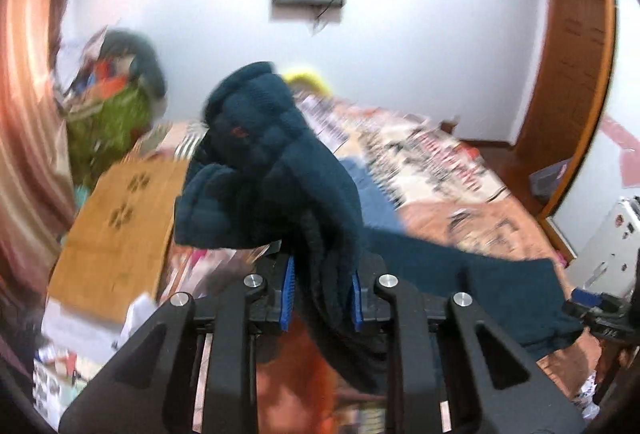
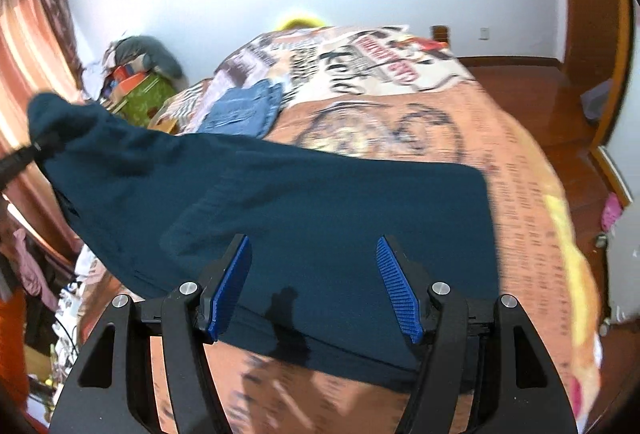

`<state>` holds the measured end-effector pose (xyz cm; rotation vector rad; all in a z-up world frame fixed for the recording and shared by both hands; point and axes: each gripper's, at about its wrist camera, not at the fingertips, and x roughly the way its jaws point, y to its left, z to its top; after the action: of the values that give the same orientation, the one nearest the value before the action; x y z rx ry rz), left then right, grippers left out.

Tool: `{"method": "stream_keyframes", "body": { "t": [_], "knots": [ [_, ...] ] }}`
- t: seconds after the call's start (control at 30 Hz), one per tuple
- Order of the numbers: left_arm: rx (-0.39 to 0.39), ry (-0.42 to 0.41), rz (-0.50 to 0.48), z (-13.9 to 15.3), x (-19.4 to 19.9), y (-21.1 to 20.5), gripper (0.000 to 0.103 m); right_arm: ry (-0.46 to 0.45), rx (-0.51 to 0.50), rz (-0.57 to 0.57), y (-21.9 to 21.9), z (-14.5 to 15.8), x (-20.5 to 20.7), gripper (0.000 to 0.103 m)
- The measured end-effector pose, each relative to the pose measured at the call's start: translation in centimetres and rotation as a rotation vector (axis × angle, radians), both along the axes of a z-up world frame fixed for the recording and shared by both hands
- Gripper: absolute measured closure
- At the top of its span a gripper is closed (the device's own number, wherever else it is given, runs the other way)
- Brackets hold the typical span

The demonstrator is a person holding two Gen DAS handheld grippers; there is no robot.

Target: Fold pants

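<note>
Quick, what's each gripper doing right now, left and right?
Left gripper: shut on the dark teal pants, lifting one end.
Right gripper: open, holding nothing, above the pants lying on the bed.

Dark teal pants (image 2: 304,210) (soft, thick fabric)
Spread flat over bed, one end bunched and lifted up at left.

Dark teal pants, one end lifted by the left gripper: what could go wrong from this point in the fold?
1. The left gripper pinches only a thick bunched end of the dark teal pants; the wad could slip out mid-carry.
2. The right gripper is open above the flat end, holding nothing, so that end may drag and crease.
3. The folded jeans lie close behind on the bed; the swung end might land on them.
</note>
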<state>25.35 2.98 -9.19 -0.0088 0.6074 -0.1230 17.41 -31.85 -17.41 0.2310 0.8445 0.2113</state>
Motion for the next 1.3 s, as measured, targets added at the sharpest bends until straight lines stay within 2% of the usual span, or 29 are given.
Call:
{"method": "stream_keyframes", "body": {
  "t": [0.17, 0.3, 0.37, 0.5, 0.63, 0.8, 0.97, 1.23, 1.3],
  "knots": [
    [0.036, -0.057, -0.102, 2.7, -0.1, -6.0, 0.082, 0.031, -0.002, -0.042, -3.9, -1.1, -1.9, 0.04],
    [0.031, -0.036, -0.175, 2.9, 1.1, -10.5, 0.086, 0.134, 0.014, 0.0, -4.7, -4.6, -1.7, 0.04],
    [0.029, -0.023, -0.21, 2.7, 1.5, -12.6, 0.087, 0.124, 0.037, 0.004, -4.7, -5.7, -1.9, 0.038],
    [0.021, -0.002, -0.294, 2.8, 2.0, -16.7, 0.089, 0.116, 0.048, 0.013, -4.5, -5.3, -1.7, 0.033],
    [-0.001, 0.004, -0.371, 3.0, 2.2, -20.8, 0.089, 0.107, 0.07, 0.014, -4.6, -5.5, -1.7, 0.033],
    [0.013, 0.009, -0.475, 2.2, 1.6, -26.1, 0.089, 0.102, 0.107, 0.006, -5.2, -5.4, -2.2, 0.033],
    [0.066, 0.078, -0.605, -1.4, -1.0, -30.9, 0.089, 0.088, 0.114, -0.005, -6.1, -4.5, -4.1, 0.035],
    [0.156, 0.332, -0.721, -10.7, -3.4, -35.0, 0.089, 0.141, 0.097, -0.057, -8.4, -5.0, -6.7, 0.035],
    [0.178, 0.367, -0.722, -11.8, -3.8, -35.3, 0.086, 0.161, 0.097, -0.061, -8.5, -5.5, -7.1, 0.035]
  ]
}}
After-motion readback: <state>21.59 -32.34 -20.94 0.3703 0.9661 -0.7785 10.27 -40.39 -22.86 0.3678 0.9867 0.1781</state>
